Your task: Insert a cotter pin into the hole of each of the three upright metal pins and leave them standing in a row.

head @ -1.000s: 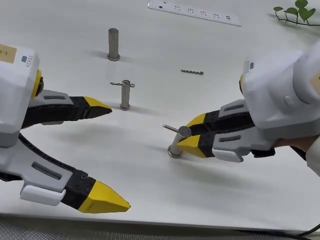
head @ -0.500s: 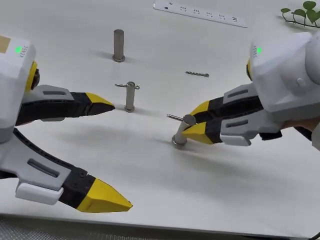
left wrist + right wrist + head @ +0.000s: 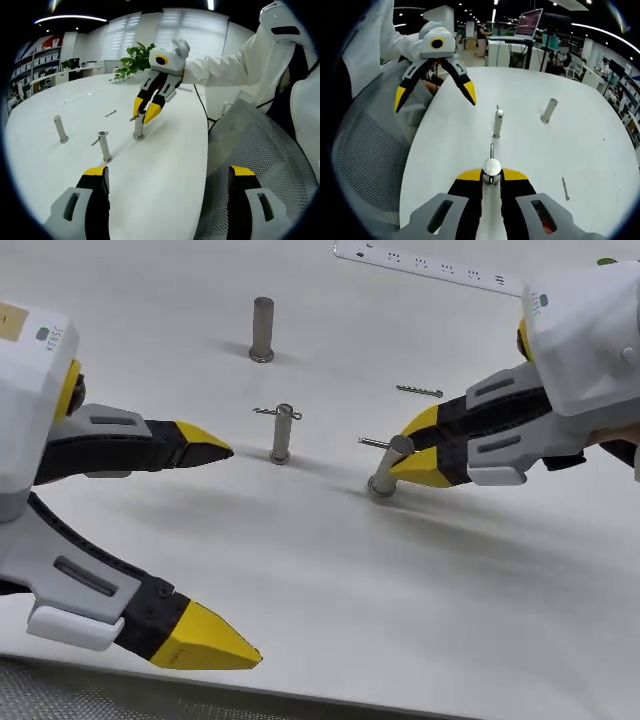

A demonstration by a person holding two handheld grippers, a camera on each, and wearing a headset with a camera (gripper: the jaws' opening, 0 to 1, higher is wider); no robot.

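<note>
One pin [image 3: 384, 478] clamped in right gripper [image 3: 400, 453].

The pins [image 3: 282, 435] are smooth, dull-sheened metal, the table [image 3: 400, 590] matt white, the left gripper's [image 3: 246, 552] shell glossy plastic.

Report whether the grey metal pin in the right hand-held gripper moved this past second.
Yes. The grey metal pin slid farther away, now nearly level with the upright middle metal pin.

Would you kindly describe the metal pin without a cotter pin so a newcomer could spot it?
On the white table, find the power strip at the far side. The bare pin stands nearest it; the middle pin and the gripped pin each carry a cotter pin.
</note>
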